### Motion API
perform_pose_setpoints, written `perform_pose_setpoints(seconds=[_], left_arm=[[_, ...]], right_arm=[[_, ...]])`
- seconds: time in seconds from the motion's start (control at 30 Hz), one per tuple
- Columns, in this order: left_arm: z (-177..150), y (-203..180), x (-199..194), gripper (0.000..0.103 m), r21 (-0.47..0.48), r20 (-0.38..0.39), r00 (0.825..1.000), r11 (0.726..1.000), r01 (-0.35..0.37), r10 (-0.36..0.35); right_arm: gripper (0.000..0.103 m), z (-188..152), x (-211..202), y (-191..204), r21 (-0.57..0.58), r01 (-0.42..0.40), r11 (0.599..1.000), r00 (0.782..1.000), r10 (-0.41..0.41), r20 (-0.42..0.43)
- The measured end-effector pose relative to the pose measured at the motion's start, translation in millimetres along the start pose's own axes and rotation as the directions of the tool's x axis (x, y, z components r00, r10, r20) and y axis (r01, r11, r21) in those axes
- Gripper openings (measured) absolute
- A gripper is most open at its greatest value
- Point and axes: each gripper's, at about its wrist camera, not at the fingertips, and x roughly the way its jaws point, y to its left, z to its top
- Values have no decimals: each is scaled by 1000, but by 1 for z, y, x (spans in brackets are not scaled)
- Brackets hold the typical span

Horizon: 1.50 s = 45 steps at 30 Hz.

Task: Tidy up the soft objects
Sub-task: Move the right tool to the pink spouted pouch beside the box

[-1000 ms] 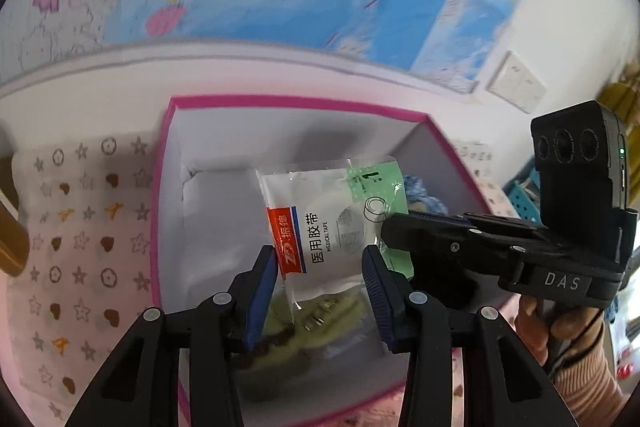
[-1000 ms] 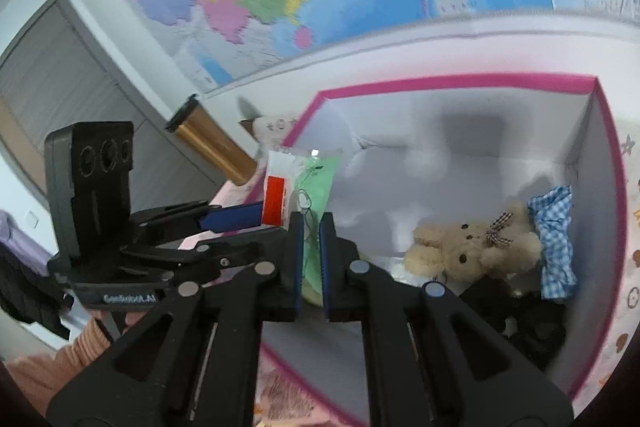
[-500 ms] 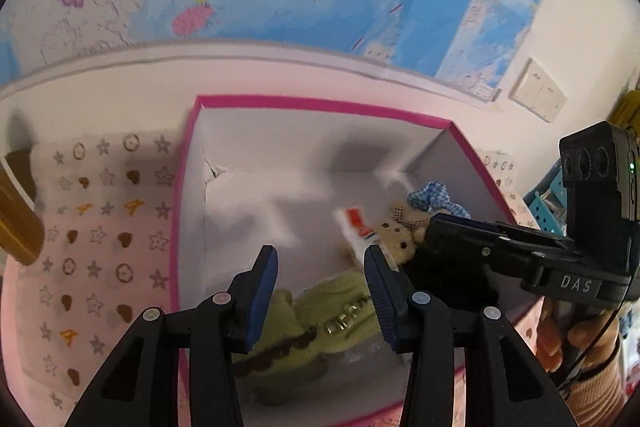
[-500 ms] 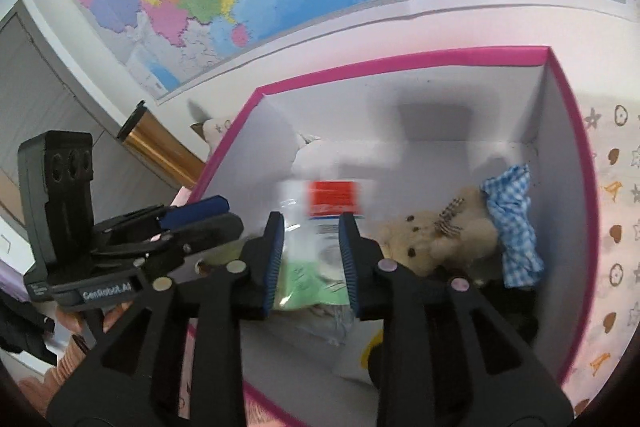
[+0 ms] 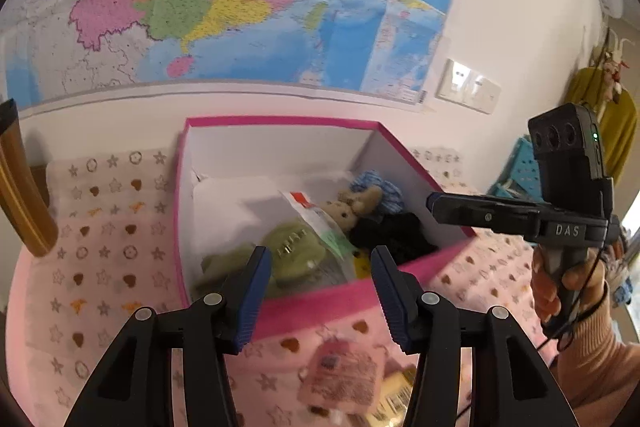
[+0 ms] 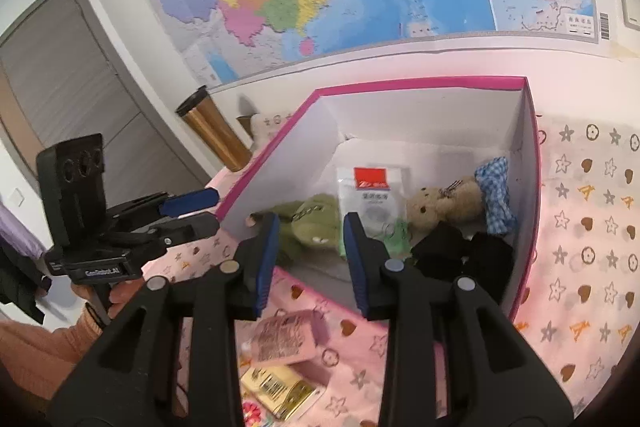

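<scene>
A pink-rimmed white box (image 5: 280, 301) (image 6: 528, 155) holds a medical tape packet (image 6: 370, 195) (image 5: 316, 217), a green plush (image 6: 312, 223) (image 5: 296, 251), a tan teddy bear (image 6: 444, 201) (image 5: 352, 207) with a blue checked cloth (image 6: 496, 195), and black fabric (image 6: 468, 255) (image 5: 392, 235). My left gripper (image 5: 320, 295) is open and empty, just before the box's near wall. My right gripper (image 6: 310, 263) is open and empty, above the box's near edge. On the pink cloth in front lie a pink packet (image 6: 286, 337) (image 5: 344, 373) and a gold packet (image 6: 276, 389).
A gold tumbler (image 6: 214, 129) (image 5: 20, 187) stands left of the box by the wall. A patterned pink cloth (image 6: 592, 227) covers the surface. A map hangs on the wall behind. Blue baskets (image 5: 516, 167) sit at the far right.
My right gripper opened and dropped the tape packet into the box. Both grippers pulled back from the box toward its near side.
</scene>
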Motion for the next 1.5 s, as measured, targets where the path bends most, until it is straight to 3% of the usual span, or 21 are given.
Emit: perform_pose_setpoints(seconds=[0.17,0.37,0.73,0.83,1.03,1.13,1.23,1.33,1.4,1.5], left_arm=[[-23,-8,-5,53,6,-24,1000,1000,16,-15],[-54,-3,4,53,-57,-94,995,998,40,-45],[-120,12,32,53,-223,-269,952,971,88,-148],[-127,12,37,53,-240,-290,943,966,95,-165],[-128,12,41,52,-261,-291,935,957,127,-203],[-127,12,43,43,-260,-296,934,958,123,-200],[-123,10,50,42,-259,-300,934,959,118,-196],[-121,8,51,42,-254,-303,934,961,111,-188],[-120,9,51,42,-251,-297,937,962,110,-185],[-117,7,50,42,-241,-295,938,964,112,-183]], right_arm=[[36,-17,-14,12,-24,-48,999,999,48,-2],[36,-51,-13,24,-62,-83,995,994,78,-79],[38,-95,51,14,-22,-48,999,971,42,-236],[50,-98,67,12,-9,-44,999,968,40,-249],[50,-97,86,8,22,-39,999,965,44,-258],[50,-100,91,9,23,-52,998,961,56,-272],[40,-103,94,10,16,-61,998,957,63,-284],[35,-104,95,10,-2,-45,999,958,42,-283],[26,-104,92,9,-1,-44,999,960,42,-277],[23,-103,86,9,-21,-24,999,966,18,-257]])
